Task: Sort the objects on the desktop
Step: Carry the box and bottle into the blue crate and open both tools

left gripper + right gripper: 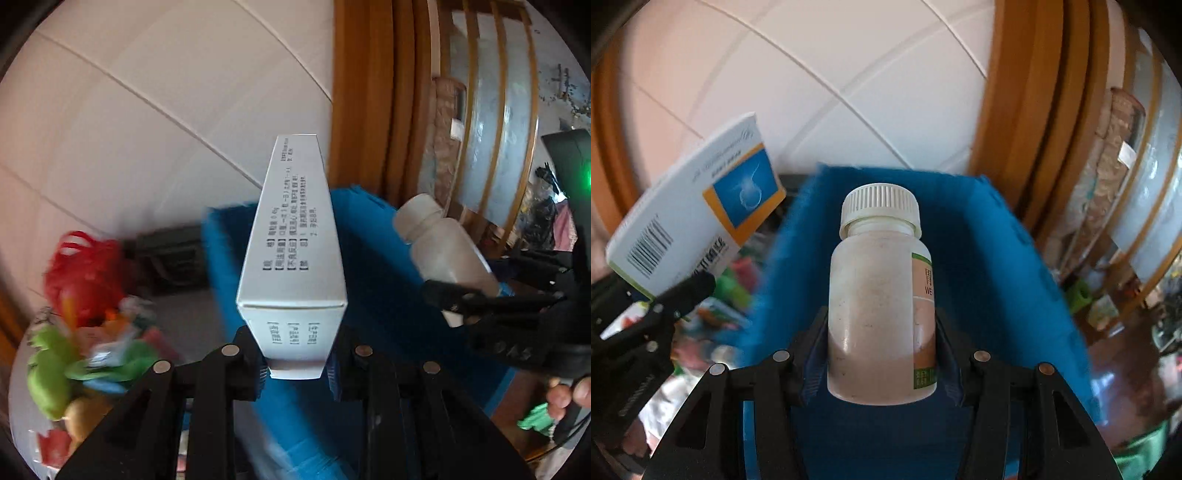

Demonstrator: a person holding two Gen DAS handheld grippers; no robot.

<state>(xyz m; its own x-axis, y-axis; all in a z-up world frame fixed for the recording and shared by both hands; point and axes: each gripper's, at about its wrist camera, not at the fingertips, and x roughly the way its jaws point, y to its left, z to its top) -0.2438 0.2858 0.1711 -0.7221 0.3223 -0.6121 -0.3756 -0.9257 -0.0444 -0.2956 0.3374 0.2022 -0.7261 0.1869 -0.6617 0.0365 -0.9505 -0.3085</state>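
My left gripper is shut on a white medicine box with black print, held lengthwise and raised in the air. The same box shows at the left of the right wrist view, with a blue and orange panel and a barcode. My right gripper is shut on a white pill bottle with a ribbed cap, upright between the pads. That bottle also appears at the right of the left wrist view. A blue bin lies below and beyond both held things.
A heap of toys lies at the left: a red tasselled piece and green plush. A wooden door frame and glass-panelled door stand at the right. White wall tiles fill the background. A person's fingers show at lower right.
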